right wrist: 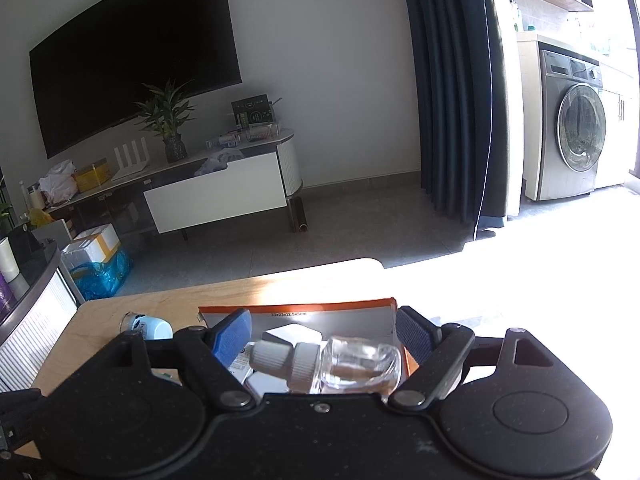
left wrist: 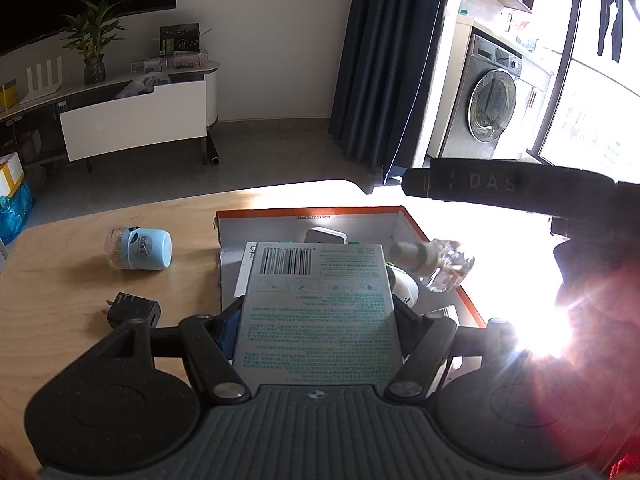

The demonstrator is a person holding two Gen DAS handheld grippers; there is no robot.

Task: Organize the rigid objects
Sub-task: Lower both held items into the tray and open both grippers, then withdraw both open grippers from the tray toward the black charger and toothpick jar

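A light wooden tabletop [left wrist: 72, 280] with rounded corners is seen, its far edge giving onto open grey floor. An orange-rimmed cardboard box [left wrist: 424, 232] sits at the far right part of the tabletop, its right side lost in sun glare. To the left of the box, bare wood is left around a blue-capped jar [left wrist: 138, 249] lying on its side and a black plug adapter [left wrist: 134, 310] nearer the camera.

A flat printed carton [left wrist: 318, 312] is clamped between the pads of the left hand-held gripper [left wrist: 318, 320], tilted downward over the box's near edge. A clear glass bottle [right wrist: 352, 364] with a grey cap is held sideways between the widely spread pads of the right hand-held gripper [right wrist: 328, 344], just above the box's right side, beside the carton.
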